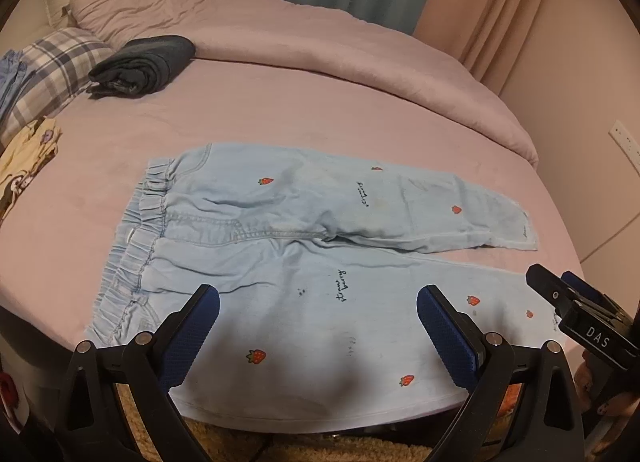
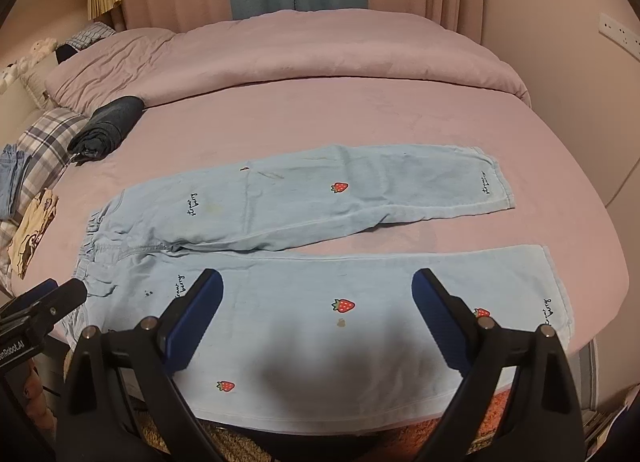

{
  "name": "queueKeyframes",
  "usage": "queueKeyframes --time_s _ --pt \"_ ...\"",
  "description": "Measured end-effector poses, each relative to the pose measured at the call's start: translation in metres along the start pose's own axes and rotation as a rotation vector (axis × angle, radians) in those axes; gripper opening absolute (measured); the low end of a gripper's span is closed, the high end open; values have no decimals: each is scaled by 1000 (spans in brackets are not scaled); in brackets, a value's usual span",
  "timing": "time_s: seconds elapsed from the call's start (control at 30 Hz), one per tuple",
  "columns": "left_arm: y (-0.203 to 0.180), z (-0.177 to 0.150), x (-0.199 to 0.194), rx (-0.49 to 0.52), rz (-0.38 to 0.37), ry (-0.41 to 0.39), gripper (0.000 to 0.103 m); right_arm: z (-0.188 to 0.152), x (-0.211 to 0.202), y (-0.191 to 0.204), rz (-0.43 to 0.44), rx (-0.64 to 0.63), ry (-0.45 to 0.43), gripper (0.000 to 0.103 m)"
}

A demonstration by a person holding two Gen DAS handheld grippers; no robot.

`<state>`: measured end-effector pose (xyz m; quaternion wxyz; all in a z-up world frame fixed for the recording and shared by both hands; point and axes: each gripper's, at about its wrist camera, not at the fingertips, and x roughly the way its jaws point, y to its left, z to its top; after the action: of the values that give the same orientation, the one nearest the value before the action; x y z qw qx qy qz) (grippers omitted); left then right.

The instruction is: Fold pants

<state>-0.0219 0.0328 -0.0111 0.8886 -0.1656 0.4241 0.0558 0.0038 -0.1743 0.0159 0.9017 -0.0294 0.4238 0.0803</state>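
Light blue pants with strawberry prints lie spread flat on the pink bed, waistband to the left, both legs running right. The near leg reaches the bed's front edge. My left gripper hangs open above the near leg's upper part, close to the waistband, nothing between its blue pads. My right gripper stands open over the near leg nearer the cuff, also holding nothing. Each gripper shows in the other's view: the right one at the right edge, the left one at the left edge.
A folded dark garment lies at the back left by a plaid pillow. A yellow printed garment sits at the left edge. A bunched pink duvet fills the far side. Curtains and wall stand behind.
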Motion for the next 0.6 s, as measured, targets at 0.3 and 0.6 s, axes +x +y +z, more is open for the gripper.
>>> queueKeyframes --time_s 0.3,0.6 --pt "-3 0 -1 14 -20 -8 98 -2 -1 -10 -21 38 0 88" --pt "1 -1 -3 2 -22 -4 97 -1 -2 -13 -35 57 -2 86"
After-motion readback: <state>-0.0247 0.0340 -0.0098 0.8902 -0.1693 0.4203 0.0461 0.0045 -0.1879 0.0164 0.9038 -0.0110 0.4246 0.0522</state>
